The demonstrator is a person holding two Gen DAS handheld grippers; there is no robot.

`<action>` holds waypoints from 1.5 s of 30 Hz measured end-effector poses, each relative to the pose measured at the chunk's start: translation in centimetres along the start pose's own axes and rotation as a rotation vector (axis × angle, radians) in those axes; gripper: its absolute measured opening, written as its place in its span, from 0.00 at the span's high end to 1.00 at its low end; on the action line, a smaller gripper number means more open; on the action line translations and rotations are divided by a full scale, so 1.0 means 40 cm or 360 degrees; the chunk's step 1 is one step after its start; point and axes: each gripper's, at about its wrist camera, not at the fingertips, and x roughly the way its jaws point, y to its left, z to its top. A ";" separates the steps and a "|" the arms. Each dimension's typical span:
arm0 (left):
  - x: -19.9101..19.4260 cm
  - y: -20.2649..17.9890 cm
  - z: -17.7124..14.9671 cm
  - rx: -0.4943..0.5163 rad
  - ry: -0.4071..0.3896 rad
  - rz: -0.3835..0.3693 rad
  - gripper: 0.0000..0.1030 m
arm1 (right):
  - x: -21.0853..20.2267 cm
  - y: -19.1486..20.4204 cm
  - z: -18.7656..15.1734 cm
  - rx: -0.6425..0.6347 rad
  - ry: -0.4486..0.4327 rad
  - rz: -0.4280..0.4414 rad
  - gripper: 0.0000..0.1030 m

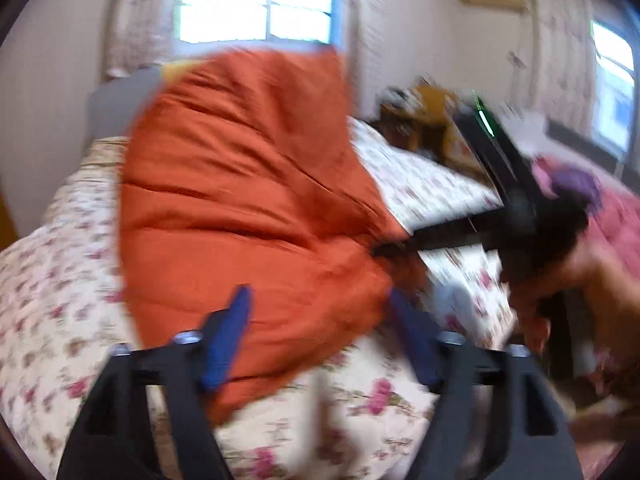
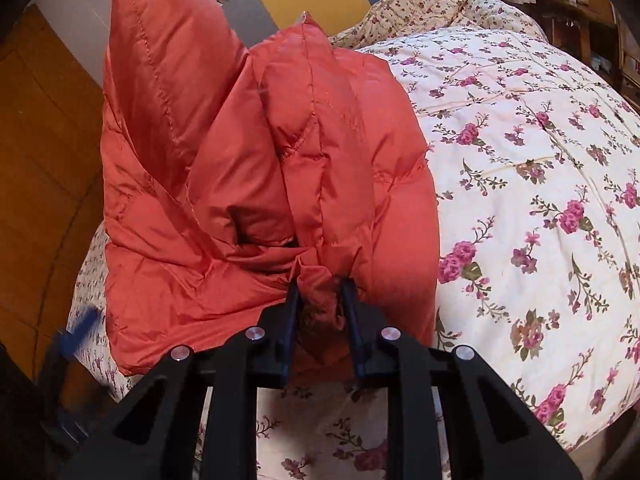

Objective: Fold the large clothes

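Right tool (image 2: 322, 292) pinching orange jacket (image 2: 256, 168) — left tool (image 1: 320, 300) open.

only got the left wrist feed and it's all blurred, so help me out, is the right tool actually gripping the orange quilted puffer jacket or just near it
Observer: Gripping. In the right wrist view the right tool is pinched shut on a bunched edge of the orange quilted puffer jacket.
Operator: is the jacket flat yet
Observer: No. It is heaped in puffy folds, and one quilted part stands up at the far end.
Operator: what's under it on that side
Observer: The white quilt with pink flowers; the jacket sits near its edge, with orange-brown flooring just beyond.
Operator: my left tool?
Observer: Only a blurred blue tip shows there, clear of the jacket.
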 end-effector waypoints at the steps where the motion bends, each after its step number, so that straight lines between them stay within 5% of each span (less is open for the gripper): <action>1: -0.011 0.027 0.010 -0.0040 -0.0038 0.0065 0.24 | 0.000 -0.002 -0.002 0.0004 -0.0007 0.0006 0.80; 5: 0.009 0.170 0.069 -0.0244 -0.0109 0.0383 0.19 | -0.007 -0.007 -0.008 0.0020 -0.0026 0.0023 0.80; 9: 0.092 0.289 0.123 -0.0418 -0.0040 0.0516 0.26 | -0.027 -0.014 -0.025 0.0031 -0.0047 0.0036 0.78; 13: 0.159 0.293 0.171 -0.0379 -0.0058 0.0430 0.35 | -0.048 -0.020 -0.027 0.0057 -0.0096 0.0056 0.74; 16: 0.214 0.267 0.196 -0.0318 -0.0027 0.0370 0.52 | -0.102 -0.018 -0.016 0.0014 -0.0204 -0.0021 0.72; 22: 0.272 0.246 0.230 -0.0306 0.0037 0.0298 0.53 | -0.217 0.079 0.089 -0.0182 -0.0486 -0.0123 0.72; 29: 0.317 0.229 0.273 -0.0259 0.0177 0.0340 0.53 | -0.109 0.189 0.263 -0.0243 -0.0352 -0.0225 0.72; 35: 0.347 0.211 0.306 -0.0239 0.0285 0.0386 0.53 | -0.074 0.228 0.329 -0.0273 -0.0385 -0.0285 0.72; 45: 0.395 0.188 0.326 -0.0180 0.0352 0.0441 0.53 | 0.065 0.159 0.396 -0.0269 -0.0228 -0.0411 0.73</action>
